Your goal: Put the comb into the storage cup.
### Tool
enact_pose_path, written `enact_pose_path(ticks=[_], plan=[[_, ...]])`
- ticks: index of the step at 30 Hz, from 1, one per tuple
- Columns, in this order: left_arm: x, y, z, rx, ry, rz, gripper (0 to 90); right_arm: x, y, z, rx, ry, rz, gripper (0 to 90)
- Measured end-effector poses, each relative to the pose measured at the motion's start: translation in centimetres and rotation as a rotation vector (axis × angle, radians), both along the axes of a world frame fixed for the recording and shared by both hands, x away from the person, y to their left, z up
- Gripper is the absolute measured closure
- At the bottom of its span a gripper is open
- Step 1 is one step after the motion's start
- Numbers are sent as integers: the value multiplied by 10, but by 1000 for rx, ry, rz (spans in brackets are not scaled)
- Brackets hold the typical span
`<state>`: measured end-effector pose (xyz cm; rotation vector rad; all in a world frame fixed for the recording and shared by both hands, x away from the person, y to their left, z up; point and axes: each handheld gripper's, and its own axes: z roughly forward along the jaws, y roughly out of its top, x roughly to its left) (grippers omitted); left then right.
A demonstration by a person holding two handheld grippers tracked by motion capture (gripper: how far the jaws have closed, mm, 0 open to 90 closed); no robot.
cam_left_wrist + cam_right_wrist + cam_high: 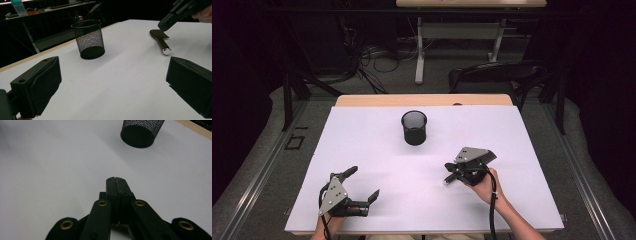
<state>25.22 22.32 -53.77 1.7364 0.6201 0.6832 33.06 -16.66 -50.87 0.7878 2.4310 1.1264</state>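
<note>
High view: from above the near table (362, 150) edge, facing forward and down. Both gripper views: low and close over the surface, each facing the mesh cup (88, 38), which all three share

Ahead of my left gripper (361, 186): open white table (362, 145).
Obstacle: mesh pen cup (414, 127), upright, mid-table, far side.
Near my right gripper (451, 175): a dark metal-tipped tool (161, 42) lies flat.
</note>
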Motion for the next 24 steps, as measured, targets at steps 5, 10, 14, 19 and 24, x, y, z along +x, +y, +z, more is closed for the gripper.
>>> enact_pose_path(ticks=[5,10,14,19,24], plan=[[0,0,0,1,0,0,0,1,5,-1,-40,2,8,900],[0,0,0,4,1,2,0,2,9,-4,-78,14,3,900],[0,0,0,4,2,1,0,3,12,-6,-100,30,9,900],[1,-1,0,2,4,1,0,5,16,-10,-124,52,10,900],[1,-1,-1,1,6,1,0,8,18,-15,-146,57,4,900]])
